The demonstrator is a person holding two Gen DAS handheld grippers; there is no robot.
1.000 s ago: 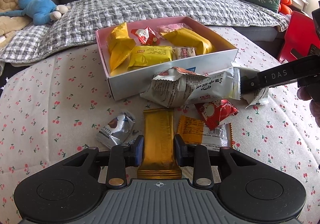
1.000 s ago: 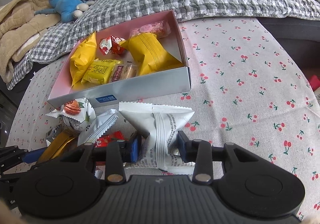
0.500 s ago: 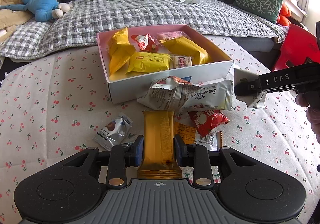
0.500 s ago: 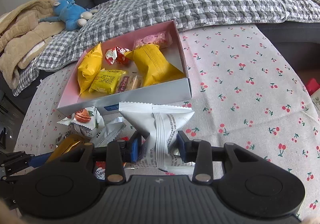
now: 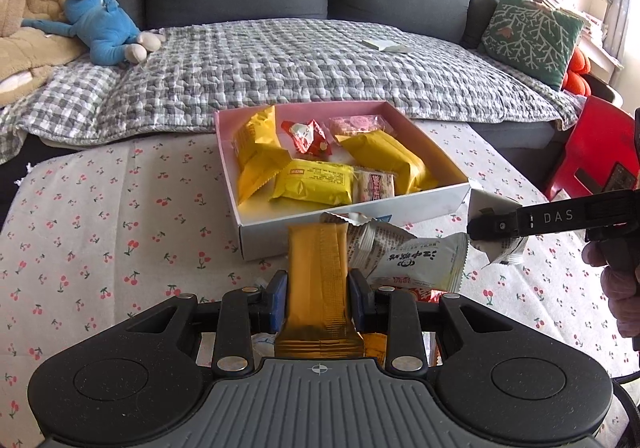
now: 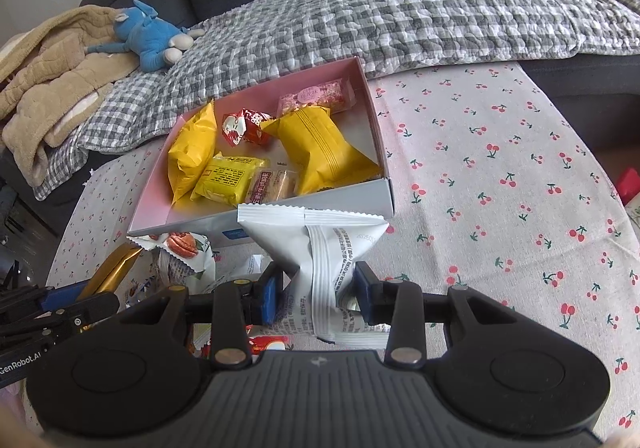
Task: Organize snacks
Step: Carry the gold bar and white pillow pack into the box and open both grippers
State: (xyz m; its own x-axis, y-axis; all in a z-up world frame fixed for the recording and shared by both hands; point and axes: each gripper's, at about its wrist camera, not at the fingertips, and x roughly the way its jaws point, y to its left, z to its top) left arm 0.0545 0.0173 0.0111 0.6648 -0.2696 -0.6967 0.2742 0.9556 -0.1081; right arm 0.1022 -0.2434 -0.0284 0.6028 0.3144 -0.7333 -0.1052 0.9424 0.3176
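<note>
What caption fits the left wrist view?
Left gripper clamps a golden foil bar before the pink-lined snack box.

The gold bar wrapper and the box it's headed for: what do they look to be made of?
Gold bar wrapper: apparently metallised plastic film, glossy, with crimped end seals and a bright sheen. Box: probably coated cardboard, with thin straight walls, folded corners, a smooth pale outside and a matte pink inside.

Right claw (image 6: 316,294) w/ white snack pack (image 6: 324,252), prob. clamped, near box (image 6: 308,214)
</note>
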